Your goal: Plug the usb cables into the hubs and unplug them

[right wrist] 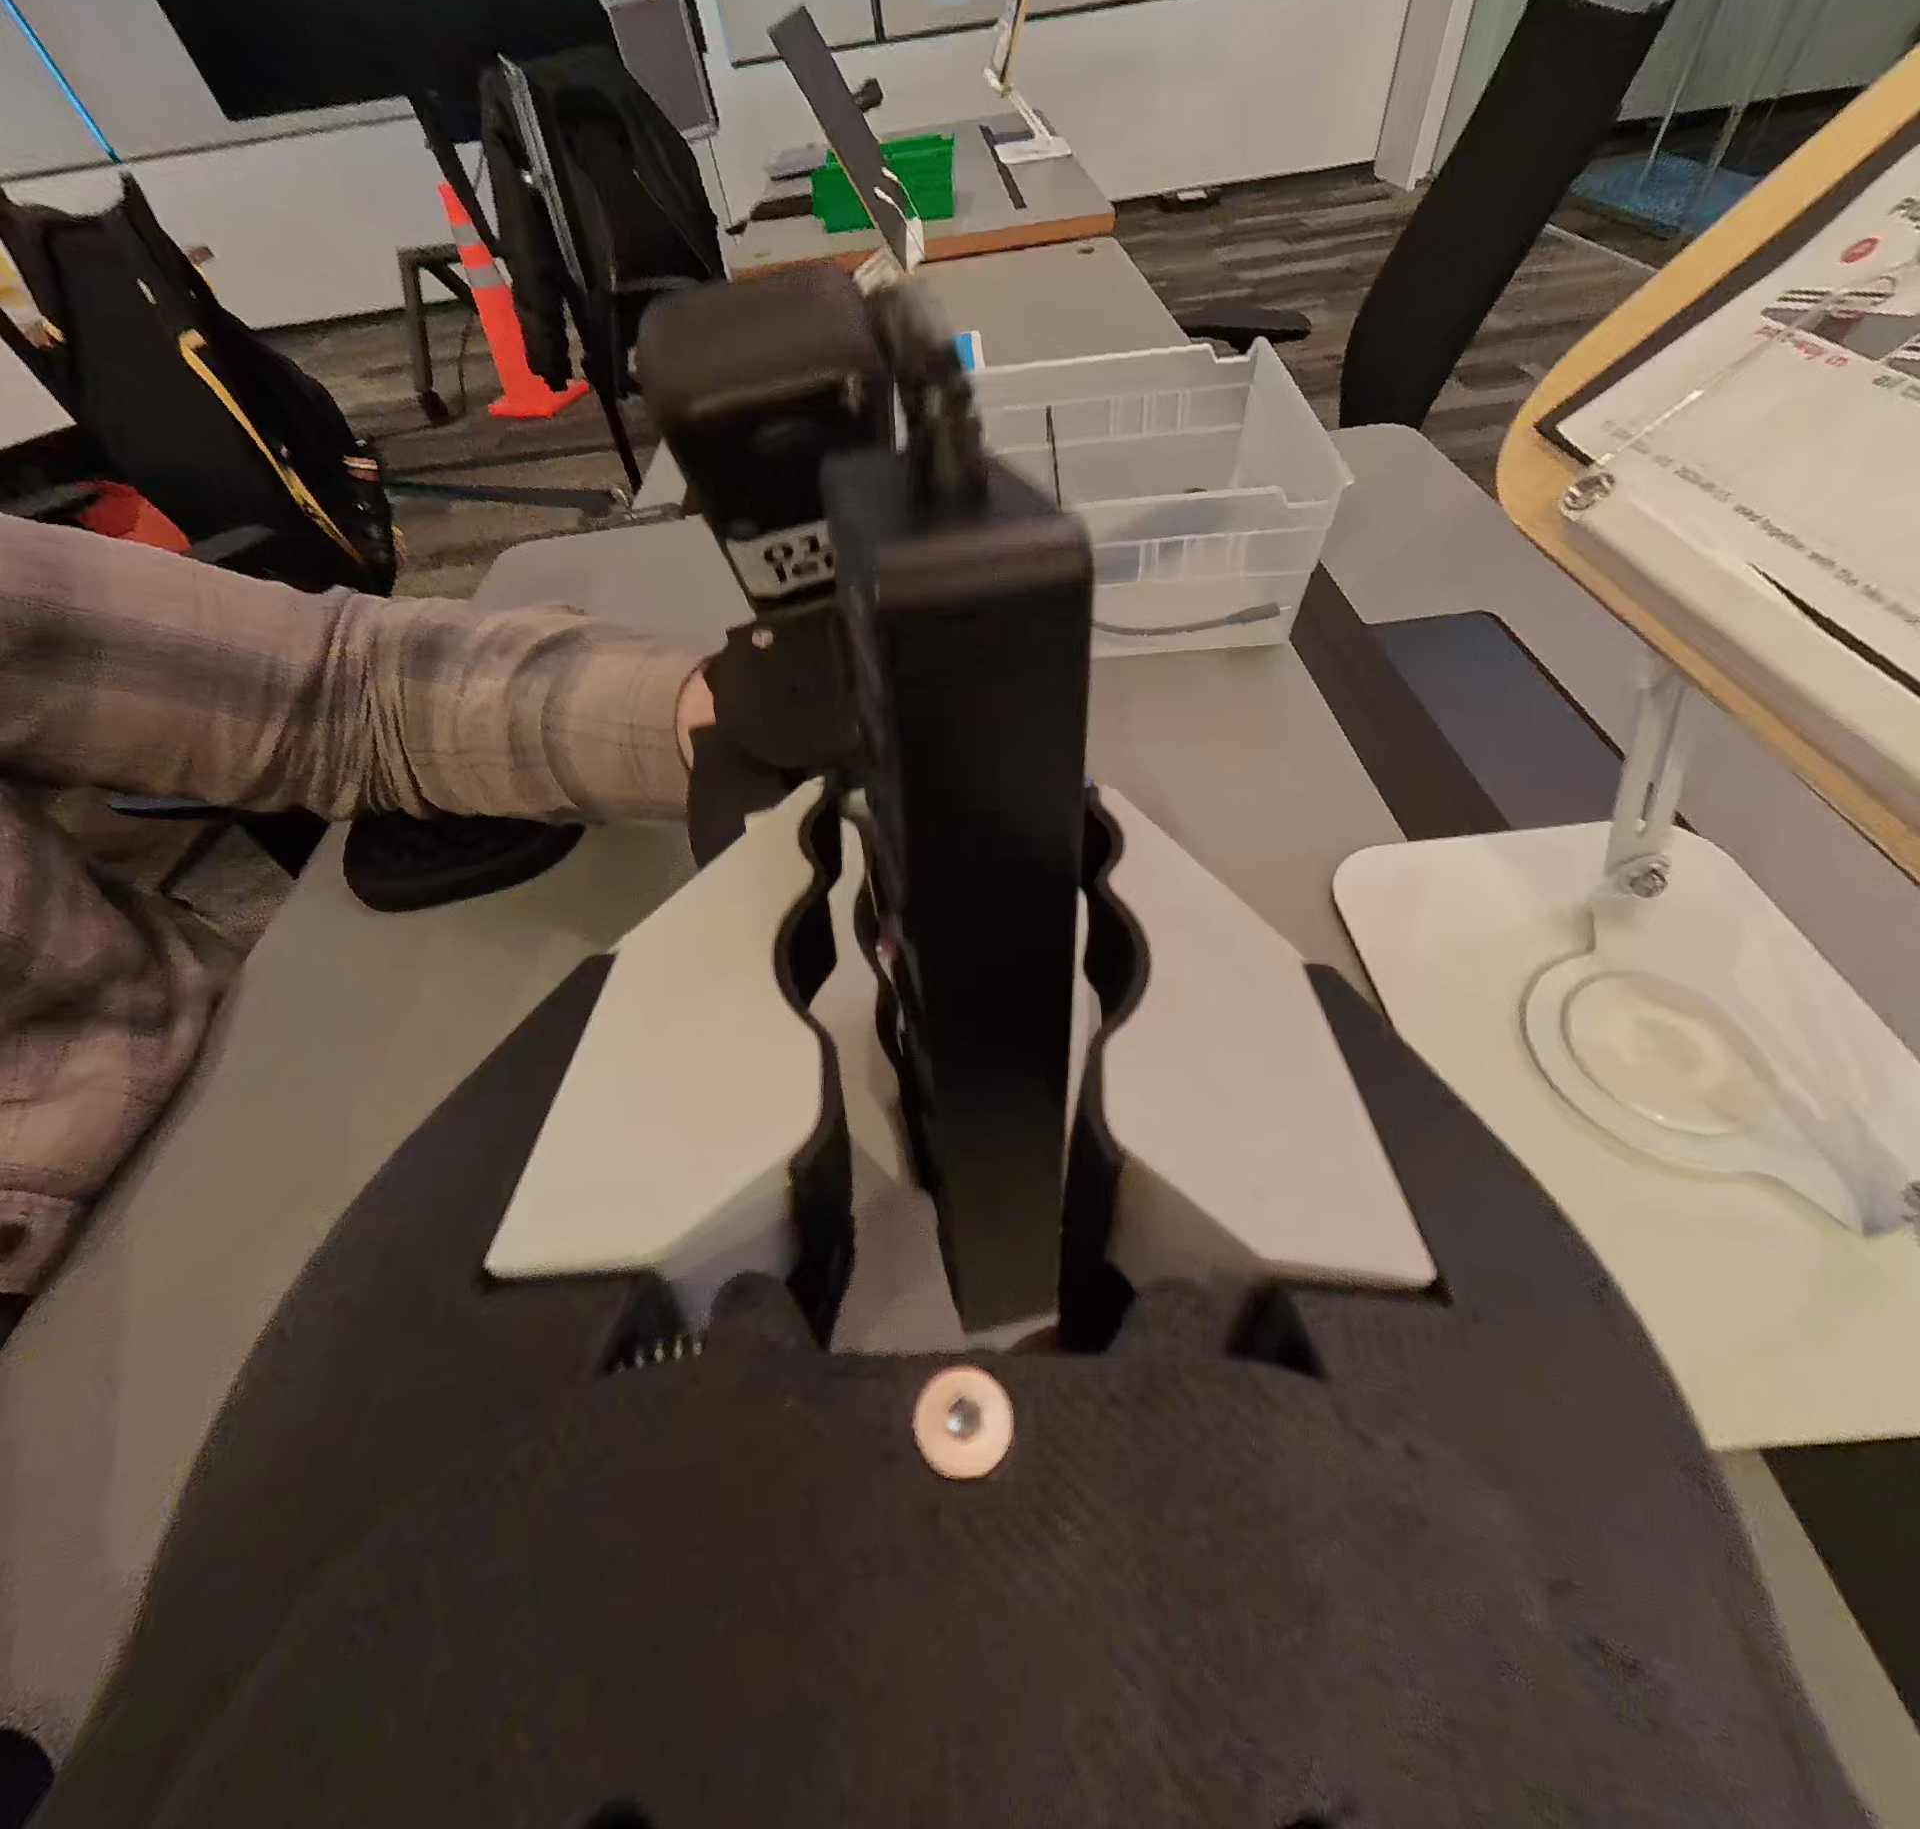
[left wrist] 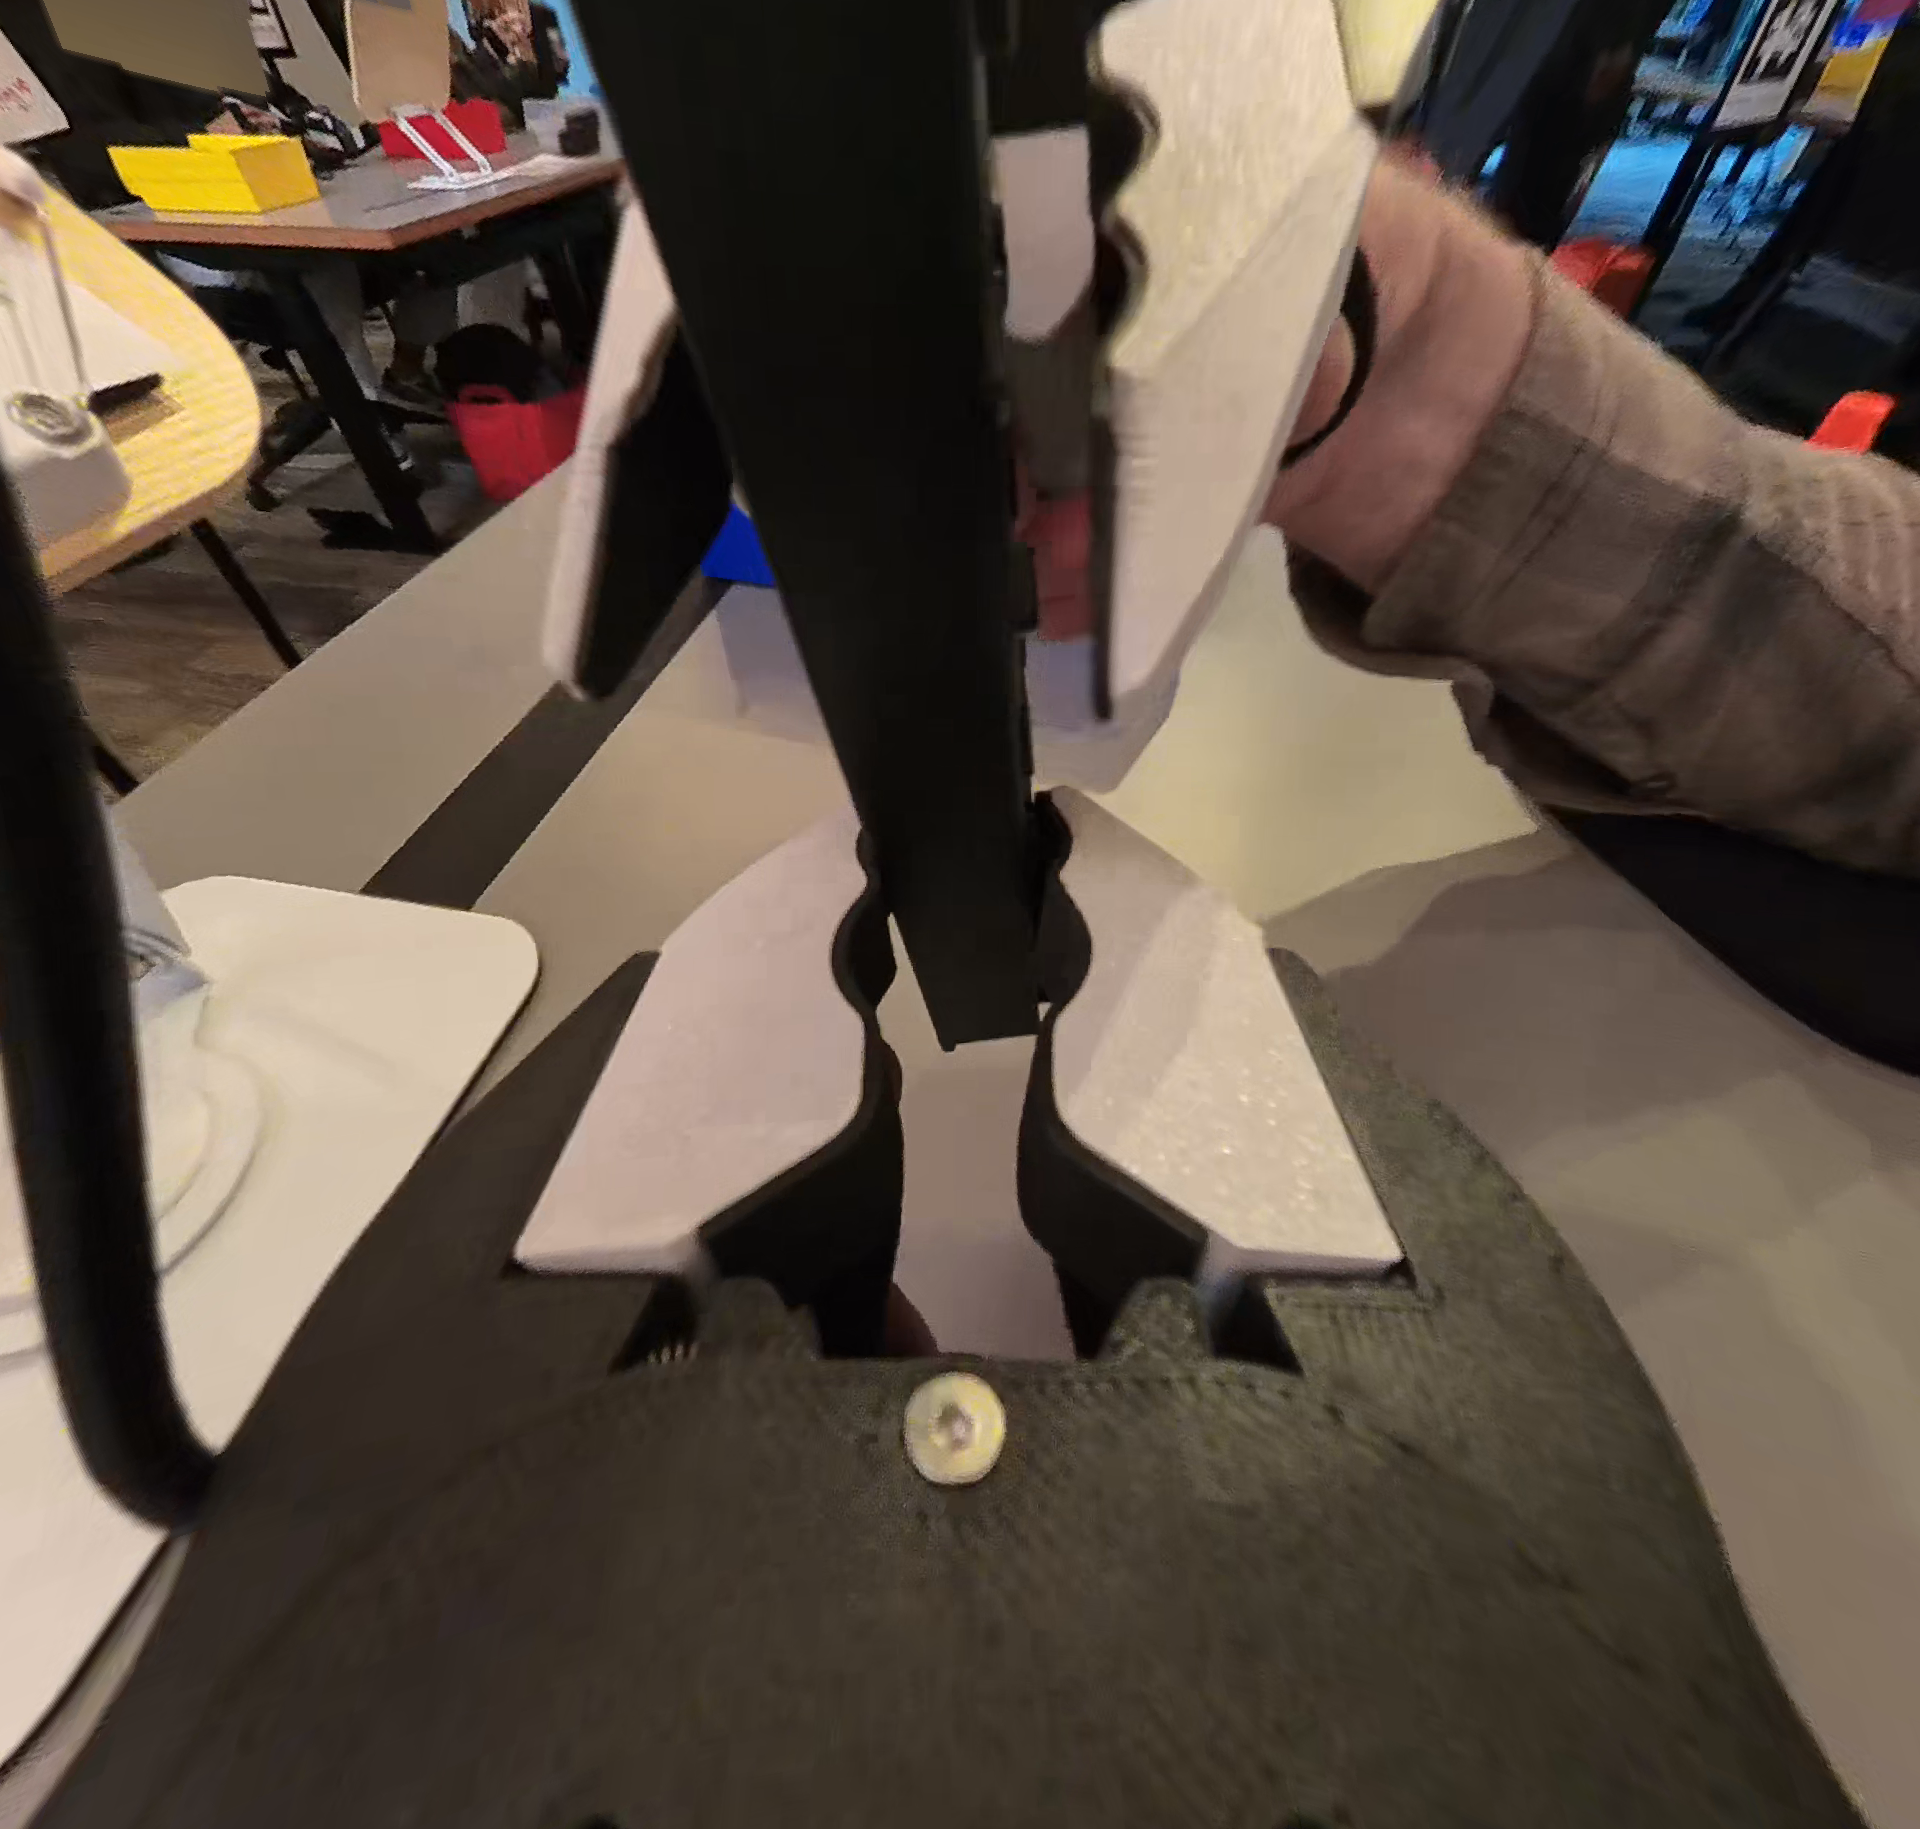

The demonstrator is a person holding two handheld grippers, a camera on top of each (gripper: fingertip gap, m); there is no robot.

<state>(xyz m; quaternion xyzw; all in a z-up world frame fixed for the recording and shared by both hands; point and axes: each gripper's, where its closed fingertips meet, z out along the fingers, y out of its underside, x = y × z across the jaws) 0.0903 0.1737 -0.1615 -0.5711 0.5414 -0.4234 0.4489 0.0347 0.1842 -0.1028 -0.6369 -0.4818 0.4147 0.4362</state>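
Both grippers clamp the same long black hub, each at one end, holding it in the air above the grey table (left wrist: 343, 740). In the left wrist view, the left gripper (left wrist: 961, 948) pinches the hub (left wrist: 831, 377) at its near end with only the fingertips, and the bar runs up toward 12 o'clock, where the right gripper (left wrist: 862, 636) closes around it from the far side. Only this view shows the hand (left wrist: 1423, 377) at 2 o'clock and a thick black cable (left wrist: 62, 948) curving down at 9 o'clock. In the right wrist view, the right gripper (right wrist: 961, 896) grips the hub (right wrist: 987, 844) deep between its fingers. Only here appear a clear plastic bin (right wrist: 1195, 491) at 1 o'clock and a white stand base (right wrist: 1455, 906) at 3 o'clock.
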